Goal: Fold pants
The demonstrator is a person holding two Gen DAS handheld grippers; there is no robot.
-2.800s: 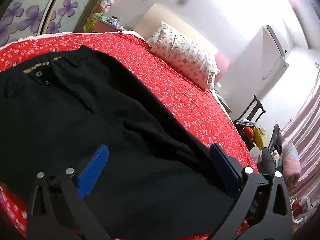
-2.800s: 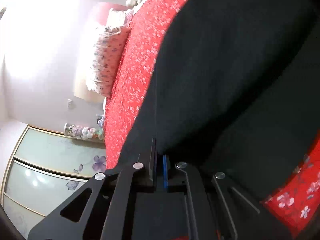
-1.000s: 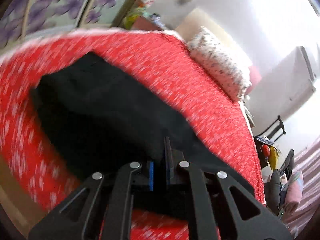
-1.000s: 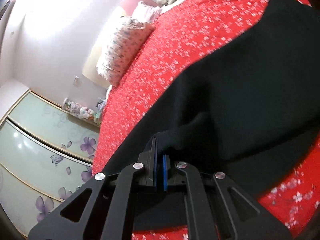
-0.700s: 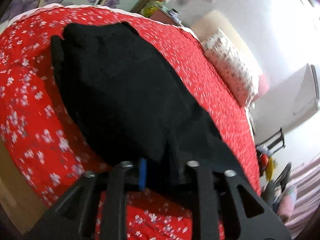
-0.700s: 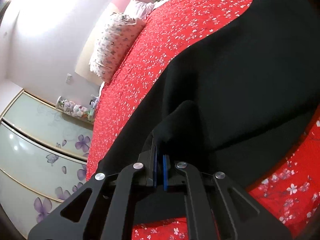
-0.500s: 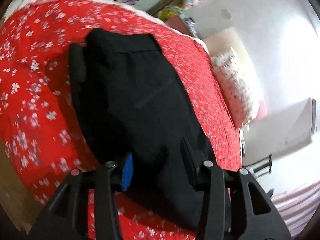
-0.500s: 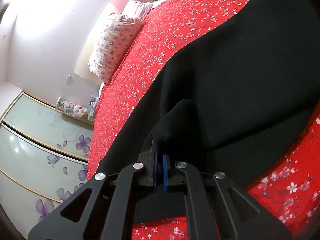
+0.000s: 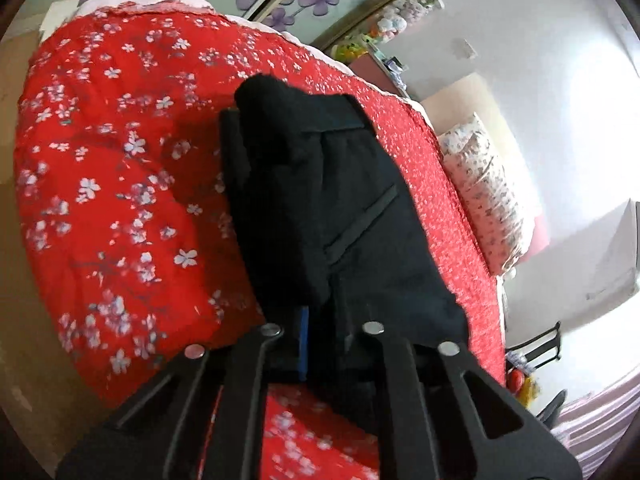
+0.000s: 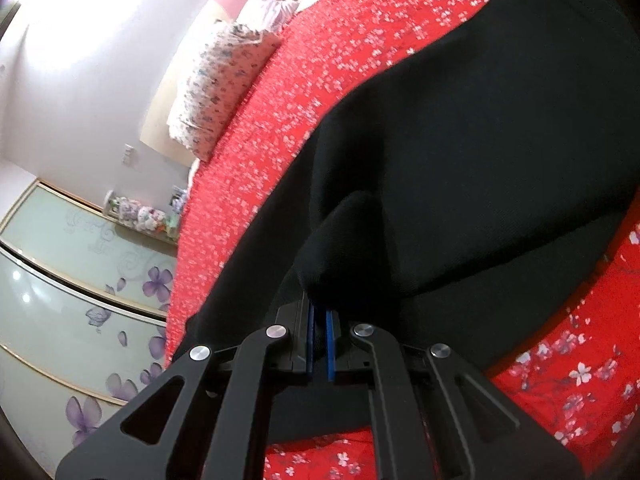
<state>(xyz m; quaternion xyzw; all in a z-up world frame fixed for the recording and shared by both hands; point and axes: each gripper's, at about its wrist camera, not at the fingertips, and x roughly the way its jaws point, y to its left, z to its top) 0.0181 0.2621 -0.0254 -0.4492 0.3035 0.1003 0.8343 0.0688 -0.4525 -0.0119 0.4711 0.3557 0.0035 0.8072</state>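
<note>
The black pants [image 9: 344,216] lay folded near the red floral bedspread's [image 9: 120,200] edge. The right gripper [image 10: 319,332] pinched a fold; the left gripper [image 9: 324,332] seemingly stood slightly parted. Best released flat, edges aligned.

left claw [image 9: 324,340]: fingers parted a little, blue pad [image 9: 303,338] visible on its left finger, black pants [image 9: 340,208] cloth filling the gap between them. whether it's gripping, can't tell. right claw [image 10: 319,338]: pads [image 10: 329,340] nearly together, pinching a fold of the pants [image 10: 460,168] right at the tips.
</note>
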